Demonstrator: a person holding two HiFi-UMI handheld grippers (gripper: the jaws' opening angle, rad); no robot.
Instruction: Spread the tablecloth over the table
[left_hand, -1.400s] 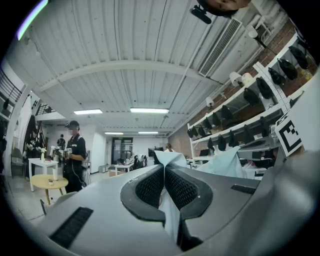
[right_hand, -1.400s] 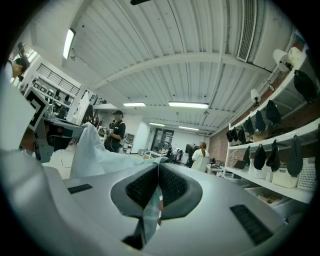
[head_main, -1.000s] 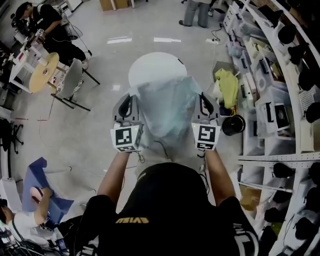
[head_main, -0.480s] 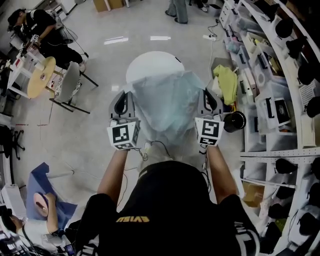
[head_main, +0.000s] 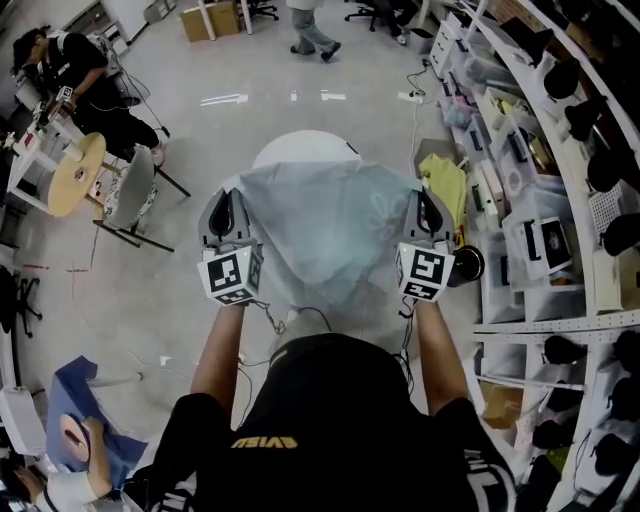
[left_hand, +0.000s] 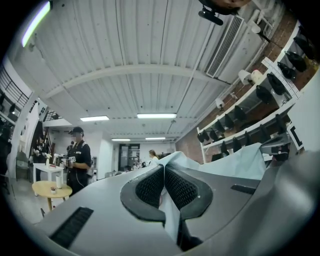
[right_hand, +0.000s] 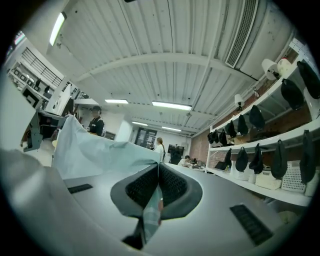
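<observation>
Left gripper (head_main: 228, 200): grey two-jaw tool with a square-marker cube, held at the near left side of the round white table (head_main: 300, 147). Its jaws are pressed together on a corner of the thin pale blue-green tablecloth (head_main: 330, 225), with the cloth pinched between the black ribbed pads (left_hand: 150, 187).
Right gripper (head_main: 428, 200): matching grey tool at the table's near right side. Its jaws are clamped on the opposite corner, and a strip of cloth runs down between its pads (right_hand: 171, 185).
Tablecloth: stretched between the two grippers over the near part of the table. Its lower part narrows toward the person; I cannot tell whether it touches the tabletop.
Table: only the far rim shows bare beyond the cloth's top edge.
Yellow-green fabric (head_main: 446, 180): just right of the table, by the shelving.
Small round wooden table (head_main: 75, 175): well apart to the left, a grey chair (head_main: 132, 185) beside it.
</observation>
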